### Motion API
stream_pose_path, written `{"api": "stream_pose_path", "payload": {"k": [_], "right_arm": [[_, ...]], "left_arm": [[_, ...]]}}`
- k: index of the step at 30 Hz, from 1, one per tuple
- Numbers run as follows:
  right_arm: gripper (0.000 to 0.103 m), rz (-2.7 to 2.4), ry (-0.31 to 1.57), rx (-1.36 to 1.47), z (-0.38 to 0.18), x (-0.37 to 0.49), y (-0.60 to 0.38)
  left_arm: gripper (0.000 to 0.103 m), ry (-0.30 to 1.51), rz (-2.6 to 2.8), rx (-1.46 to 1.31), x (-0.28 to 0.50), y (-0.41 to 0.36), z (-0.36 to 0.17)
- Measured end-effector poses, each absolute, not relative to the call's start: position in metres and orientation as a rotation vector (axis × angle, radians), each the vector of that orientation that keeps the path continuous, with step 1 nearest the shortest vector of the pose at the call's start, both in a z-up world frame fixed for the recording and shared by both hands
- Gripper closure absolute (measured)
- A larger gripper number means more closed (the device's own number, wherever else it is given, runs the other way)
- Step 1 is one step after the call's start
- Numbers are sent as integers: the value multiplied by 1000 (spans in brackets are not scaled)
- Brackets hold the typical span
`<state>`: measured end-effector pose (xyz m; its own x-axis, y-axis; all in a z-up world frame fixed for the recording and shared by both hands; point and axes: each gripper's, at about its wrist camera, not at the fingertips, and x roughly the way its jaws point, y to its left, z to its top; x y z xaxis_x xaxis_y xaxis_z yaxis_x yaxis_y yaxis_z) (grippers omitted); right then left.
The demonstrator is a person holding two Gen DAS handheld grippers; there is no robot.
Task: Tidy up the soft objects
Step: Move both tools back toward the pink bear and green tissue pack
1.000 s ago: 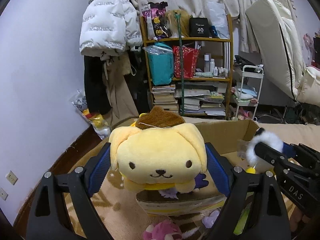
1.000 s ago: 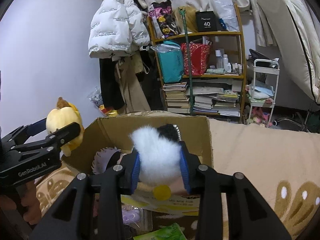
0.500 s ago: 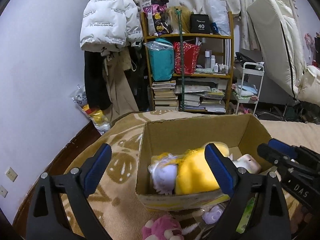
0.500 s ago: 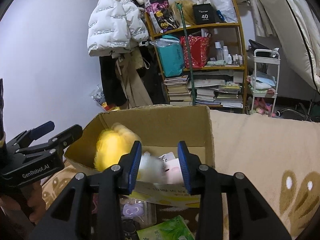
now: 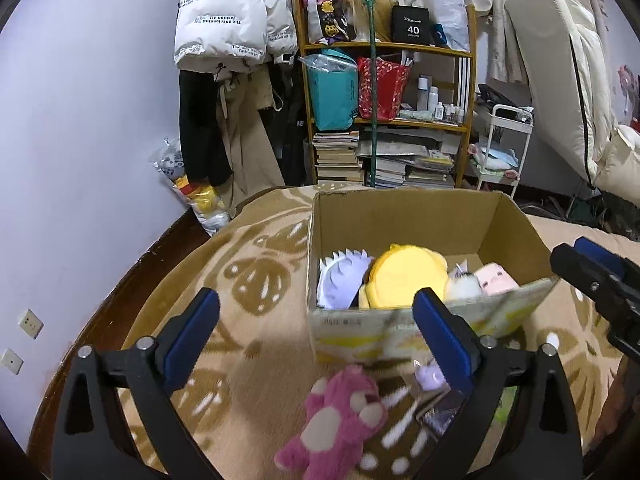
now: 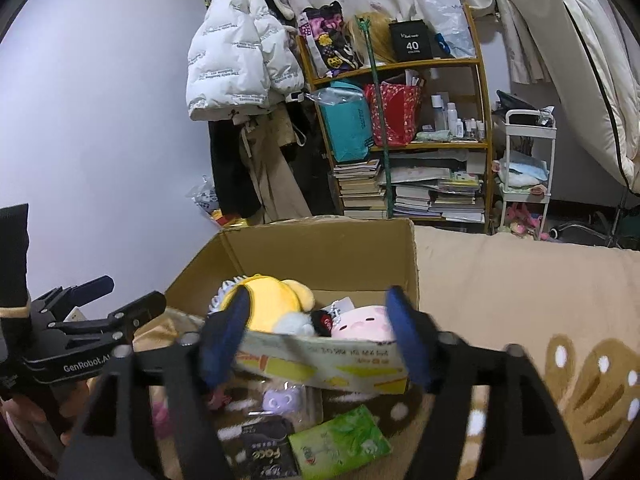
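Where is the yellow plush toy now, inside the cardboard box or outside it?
Inside. The yellow plush toy lies in the open brown cardboard box, between a lilac plush and a pink plush.

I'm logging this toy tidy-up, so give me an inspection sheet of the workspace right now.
Surface: beige blanket with brown pattern.
Job's things: cardboard box holds a yellow plush, a lilac spiky plush, a white fluffy toy and a pink plush; a pink bear plush lies in front of the box.
Clutter: lilac packaged toy, green tissue pack, black packet.
Grippers: left gripper open, empty; right gripper open, empty, jaws just opened.
Cables: nothing seen.
Surroundings: bookshelf, white puffer jacket, white trolley.
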<state>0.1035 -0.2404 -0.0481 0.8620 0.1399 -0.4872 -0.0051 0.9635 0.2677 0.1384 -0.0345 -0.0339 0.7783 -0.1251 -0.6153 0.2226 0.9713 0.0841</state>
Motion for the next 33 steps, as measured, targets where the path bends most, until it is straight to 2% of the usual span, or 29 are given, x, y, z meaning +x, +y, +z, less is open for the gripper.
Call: {"api": "stream_pose_path", "payload": {"k": [3, 7, 8, 18, 33], "right_arm": [[17, 92, 521, 262, -40, 90, -238], [1, 87, 506, 249, -28, 73, -235], [0, 83, 502, 243, -26, 68, -233], [0, 75, 534, 222, -23, 37, -222], [0, 50, 602, 242, -46, 30, -222]], "left_arm": [[1, 658, -188, 141, 126, -27, -29], [1, 646, -179, 147, 106, -20, -22], [1, 645, -178, 148, 102, -18, -21], [1, 695, -127, 139, 79, 2, -17], [1, 792, -137, 158, 85, 5, -36]]}}
